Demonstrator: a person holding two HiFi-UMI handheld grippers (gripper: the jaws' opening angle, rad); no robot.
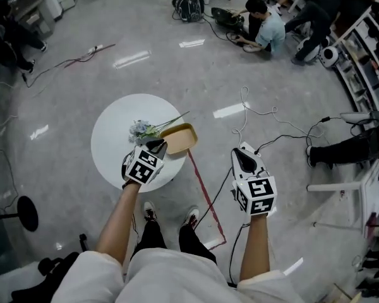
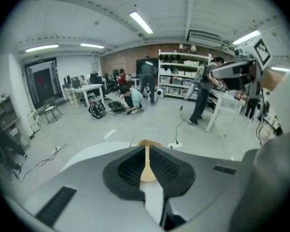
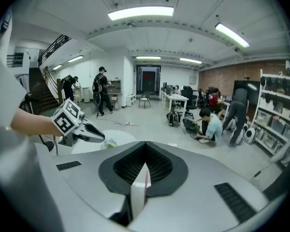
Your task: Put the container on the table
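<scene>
While the left claw (image 1: 157, 147) grips its rim, the tan container (image 1: 179, 137) sits over the round white desk's (image 1: 114, 131) edge.
It looks shallow and perhaps empty, with its near end hidden by the claw; the right claw (image 1: 242, 155) is closed on nothing.

The head view looks steeply down on both tools: left tool (image 1: 158, 146) over the tabletop (image 1: 114, 131), right tool (image 1: 240, 151) to its right. Each tool view sits close behind its own jaws, facing level across the room. Both share the seated person (image 2: 134, 99), seemingly the shelves (image 2: 181, 74) too. Head and left tool views share the container (image 1: 180, 137) at that tool's tips.
</scene>
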